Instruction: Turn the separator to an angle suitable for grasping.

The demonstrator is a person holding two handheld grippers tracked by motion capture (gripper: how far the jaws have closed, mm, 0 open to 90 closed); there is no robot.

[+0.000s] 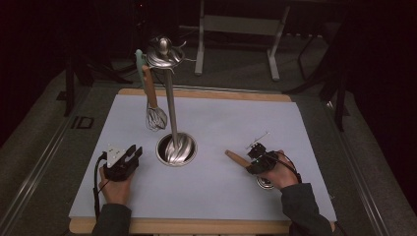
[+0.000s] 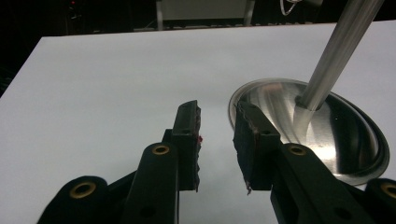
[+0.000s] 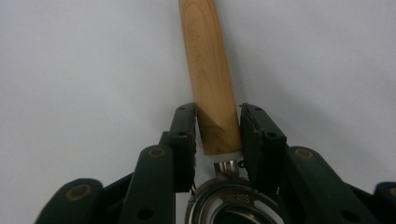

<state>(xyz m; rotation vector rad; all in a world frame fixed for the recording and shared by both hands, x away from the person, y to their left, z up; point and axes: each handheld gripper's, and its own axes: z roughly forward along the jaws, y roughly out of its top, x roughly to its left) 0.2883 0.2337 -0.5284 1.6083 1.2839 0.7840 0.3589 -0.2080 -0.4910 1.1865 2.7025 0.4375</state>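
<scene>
A utensil with a wooden handle [image 1: 237,158] [image 3: 208,60] and a steel ring end [image 3: 233,200] lies on the white board at the right. My right gripper [image 1: 255,158] [image 3: 218,109] straddles the handle's lower end, pads close along both sides with a thin gap at the left pad. A steel stand has a round base [image 1: 176,149] [image 2: 327,135] and an upright pole [image 1: 170,103] [image 2: 336,51]. A whisk [image 1: 156,118] hangs from its top. My left gripper [image 1: 134,152] [image 2: 217,109] rests open just left of the base, with nothing between its fingers.
The white board [image 1: 221,123] lies on a wooden table top. A mint-green utensil handle [image 1: 139,56] hangs at the stand's top. A metal frame [image 1: 236,24] stands on the floor beyond the table's far edge.
</scene>
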